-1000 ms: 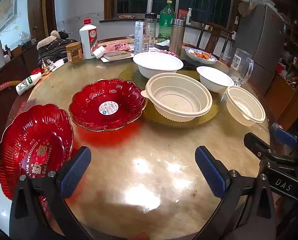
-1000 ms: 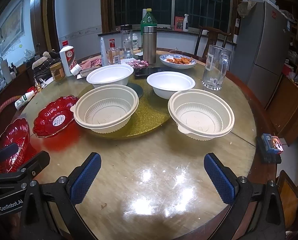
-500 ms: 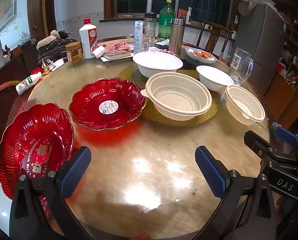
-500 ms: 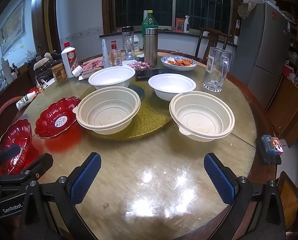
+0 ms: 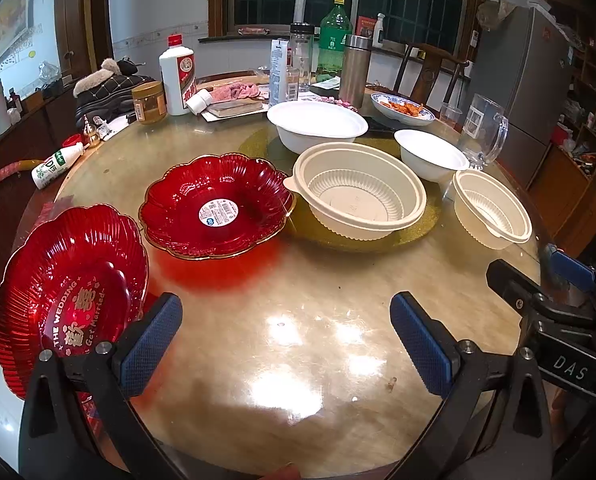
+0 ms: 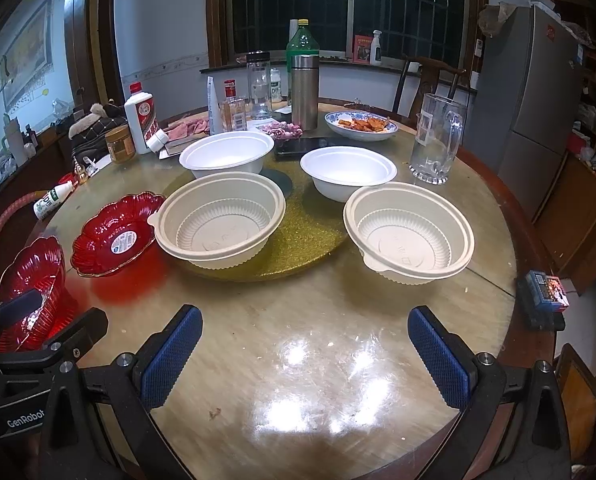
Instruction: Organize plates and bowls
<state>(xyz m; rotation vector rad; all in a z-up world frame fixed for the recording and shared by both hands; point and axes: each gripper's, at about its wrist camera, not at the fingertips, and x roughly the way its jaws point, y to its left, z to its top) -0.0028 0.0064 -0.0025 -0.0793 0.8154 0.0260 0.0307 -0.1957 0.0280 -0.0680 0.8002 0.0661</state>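
Note:
Two red scalloped plates sit at the table's left: one with wedding lettering at the near edge, one with a white sticker further in. Two cream ribbed bowls stand mid-table, one left and one right. Two white bowls stand behind them, a larger one and a smaller one. My left gripper is open and empty above the near edge. My right gripper is open and empty beside it.
The round glass-topped table has a gold turntable in the middle. Bottles, a steel flask, a glass mug and a dish of food crowd the far side. A small card box lies at the right edge.
Both grippers have drifted slightly, and the view has shifted a little. Nothing on the table has moved. Both grippers stay open.

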